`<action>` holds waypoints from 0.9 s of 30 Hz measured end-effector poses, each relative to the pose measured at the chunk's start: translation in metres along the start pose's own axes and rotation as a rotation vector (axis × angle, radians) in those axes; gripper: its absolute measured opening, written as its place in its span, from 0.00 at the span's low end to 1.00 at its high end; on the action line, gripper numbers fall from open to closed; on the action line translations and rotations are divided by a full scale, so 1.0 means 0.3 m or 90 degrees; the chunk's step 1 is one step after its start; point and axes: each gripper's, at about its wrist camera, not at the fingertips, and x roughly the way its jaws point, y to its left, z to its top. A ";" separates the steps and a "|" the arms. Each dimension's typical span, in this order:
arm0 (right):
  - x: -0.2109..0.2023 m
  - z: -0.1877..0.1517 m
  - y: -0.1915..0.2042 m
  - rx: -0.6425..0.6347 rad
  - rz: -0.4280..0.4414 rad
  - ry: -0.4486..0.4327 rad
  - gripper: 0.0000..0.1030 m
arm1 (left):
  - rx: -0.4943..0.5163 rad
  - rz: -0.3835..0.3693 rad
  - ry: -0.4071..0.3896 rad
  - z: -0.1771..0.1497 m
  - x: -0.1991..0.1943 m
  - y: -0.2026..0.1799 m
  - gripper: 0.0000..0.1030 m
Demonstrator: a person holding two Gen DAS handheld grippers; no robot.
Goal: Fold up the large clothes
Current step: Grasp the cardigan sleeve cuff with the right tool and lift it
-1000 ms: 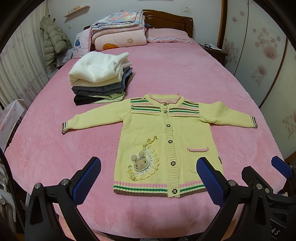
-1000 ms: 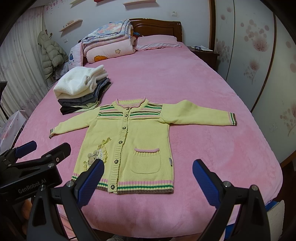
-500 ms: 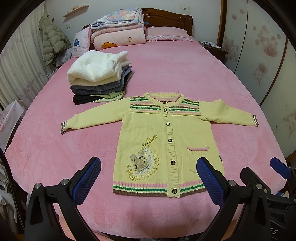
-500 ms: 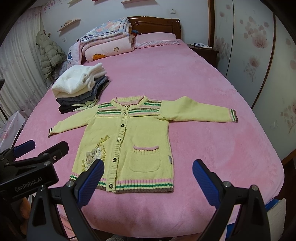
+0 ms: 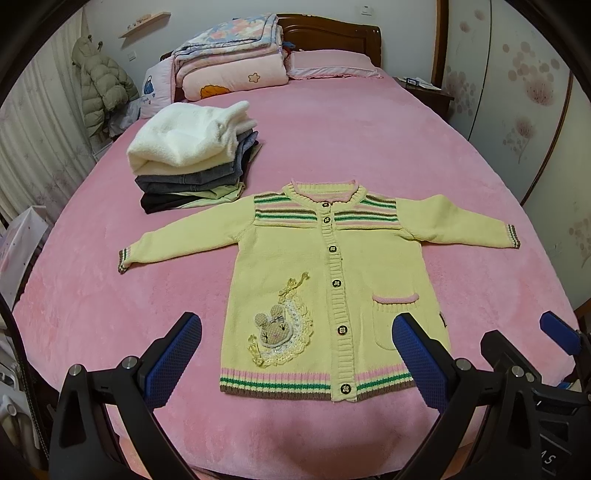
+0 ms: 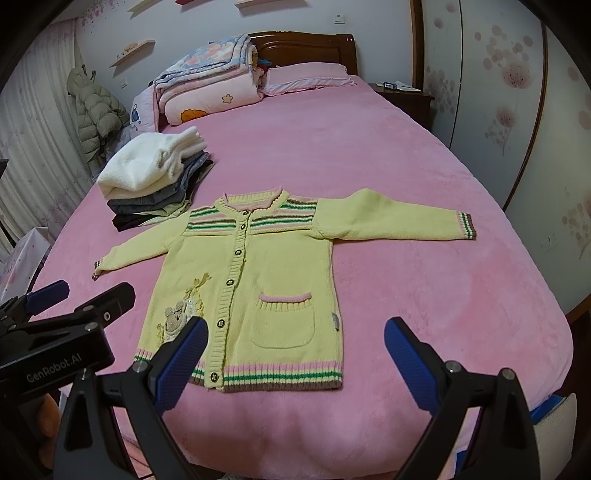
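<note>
A yellow cardigan [image 5: 332, 273] lies flat and face up on the pink bed [image 5: 332, 129], buttoned down the front, both sleeves spread out to the sides and its striped hem toward the bed's near edge. Green, pink and brown stripes cross its chest, a rabbit patch [image 5: 273, 328] sits on one lower panel and a pink-trimmed pocket [image 5: 393, 314] on the other. The left gripper [image 5: 295, 354] hovers over the near edge of the bed with its blue-padded fingers [image 5: 173, 358] spread wide and nothing between them; in its view one finger is over bare bedspread beside the hem and the other overlaps the pocket corner, though whether it touches the knit cannot be told. The right gripper [image 6: 293, 360] is just beside it, also wide and empty, its fingers [image 6: 410, 360] framing the pocket side of the cardigan [image 6: 251, 280] and the bedspread next to it. Each gripper shows at the edge of the other's view. Beyond the cardigan's shoulder, close to one sleeve, stands a stack of folded clothes [image 5: 192, 158] topped by a white fleece. At the head of the bed are folded quilts [image 5: 229, 70] and a pink pillow [image 5: 332, 66] against a dark wooden headboard [image 5: 332, 33]. A padded green coat [image 5: 99, 85] hangs by the curtain, and a nightstand [image 5: 424, 92] stands by the wall.
</note>
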 end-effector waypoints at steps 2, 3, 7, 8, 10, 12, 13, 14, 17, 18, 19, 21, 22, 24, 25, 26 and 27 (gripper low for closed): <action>0.006 0.005 -0.008 0.004 0.001 -0.001 0.94 | 0.007 0.006 0.001 0.008 0.011 -0.015 0.99; 0.009 0.007 -0.014 0.006 0.002 -0.001 0.94 | 0.012 0.009 0.002 0.013 0.018 -0.026 0.99; 0.025 0.020 -0.037 0.012 0.003 -0.005 0.94 | 0.033 0.012 0.008 0.036 0.055 -0.071 0.99; 0.031 0.025 -0.044 0.014 0.002 -0.005 0.94 | 0.036 0.011 0.009 0.043 0.062 -0.079 0.99; 0.045 0.037 -0.061 0.018 0.001 -0.006 0.94 | 0.043 0.005 0.011 0.063 0.082 -0.102 0.99; 0.062 0.052 -0.084 0.023 0.001 -0.007 0.94 | 0.049 0.000 0.008 0.086 0.088 -0.120 0.99; 0.070 0.060 -0.098 0.027 0.000 -0.007 0.94 | 0.052 -0.003 0.003 0.102 0.092 -0.132 0.99; 0.078 0.071 -0.113 0.030 -0.002 -0.009 0.94 | 0.058 -0.006 -0.007 0.122 0.095 -0.149 0.99; 0.100 0.111 -0.172 0.043 -0.014 -0.021 0.94 | 0.076 -0.011 -0.037 0.187 0.110 -0.202 0.99; 0.107 0.128 -0.198 0.050 -0.020 -0.028 0.94 | 0.084 -0.014 -0.048 0.213 0.118 -0.226 0.99; 0.115 0.143 -0.224 0.056 -0.026 -0.035 0.94 | 0.091 -0.017 -0.061 0.241 0.128 -0.250 0.99; 0.131 0.180 -0.289 0.076 -0.050 -0.051 0.94 | 0.098 -0.019 -0.080 0.283 0.147 -0.291 0.99; 0.137 0.196 -0.318 0.083 -0.061 -0.058 0.94 | 0.102 -0.020 -0.092 0.305 0.156 -0.313 0.99; 0.157 0.236 -0.395 0.105 -0.088 -0.075 0.94 | 0.106 -0.029 -0.119 0.360 0.188 -0.367 0.99; 0.170 0.249 -0.432 0.116 -0.097 -0.077 0.94 | 0.107 -0.037 -0.126 0.376 0.201 -0.384 0.99; 0.181 0.264 -0.466 0.127 -0.100 -0.078 0.94 | 0.105 -0.043 -0.133 0.396 0.221 -0.405 0.99; 0.194 0.277 -0.500 0.138 -0.102 -0.080 0.94 | 0.101 -0.045 -0.138 0.418 0.247 -0.428 0.99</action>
